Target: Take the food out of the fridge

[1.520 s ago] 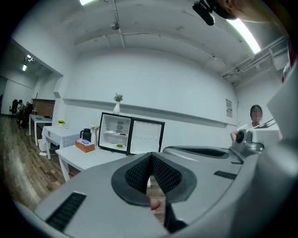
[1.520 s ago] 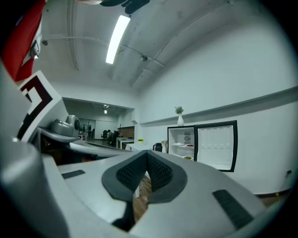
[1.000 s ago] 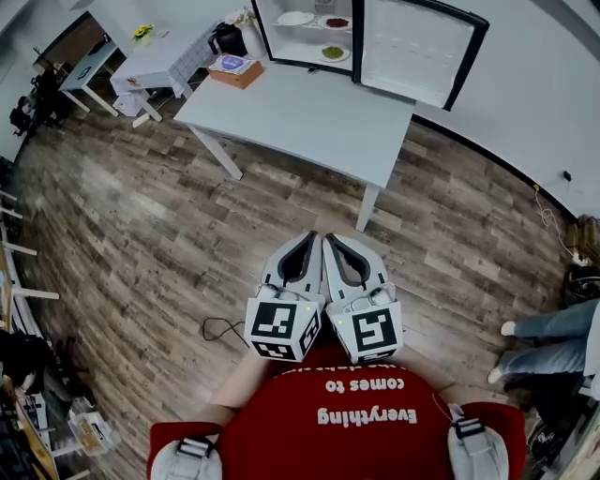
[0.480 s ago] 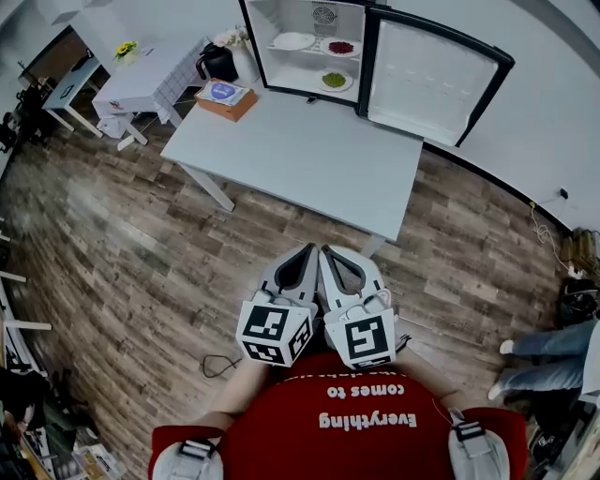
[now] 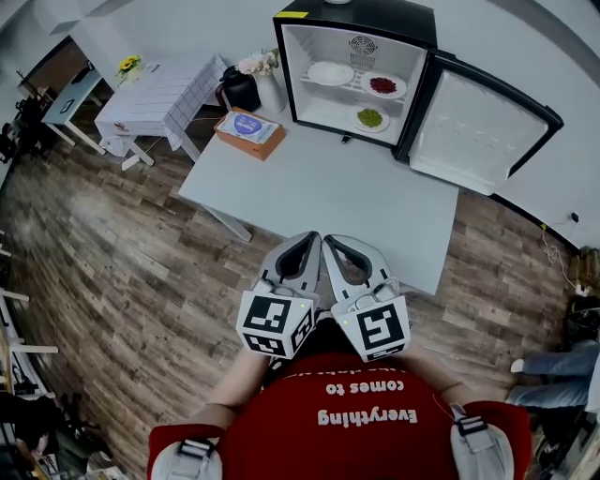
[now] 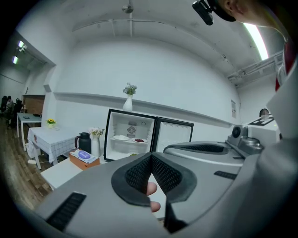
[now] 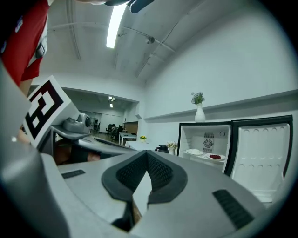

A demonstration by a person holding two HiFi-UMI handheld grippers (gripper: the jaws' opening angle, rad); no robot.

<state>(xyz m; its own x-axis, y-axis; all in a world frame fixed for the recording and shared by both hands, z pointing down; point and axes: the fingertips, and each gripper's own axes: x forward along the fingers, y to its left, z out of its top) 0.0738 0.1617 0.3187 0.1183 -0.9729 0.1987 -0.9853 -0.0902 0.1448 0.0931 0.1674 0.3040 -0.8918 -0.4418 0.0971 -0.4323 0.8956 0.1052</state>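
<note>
Approach to the open fridge (image 5: 356,17).
Left gripper (image 5: 310,240) and right gripper (image 5: 330,242), both closed and empty, have drawn nearer the table (image 5: 328,197); plated food (image 5: 370,117) lies well ahead, untaken.

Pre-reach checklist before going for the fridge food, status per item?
1. Fridge door open: ok.
2. Food visible inside: red food plate and green food plate: ok.
3. Left gripper ready to grasp: not ok, jaws shut, empty.
4. Right gripper ready to grasp: not ok, jaws shut, empty.
5. Table free in front of the fridge; orange box sits off to the side: ok.
6. Food within reach: probably not ok, both grippers are at the table's near edge.
</note>
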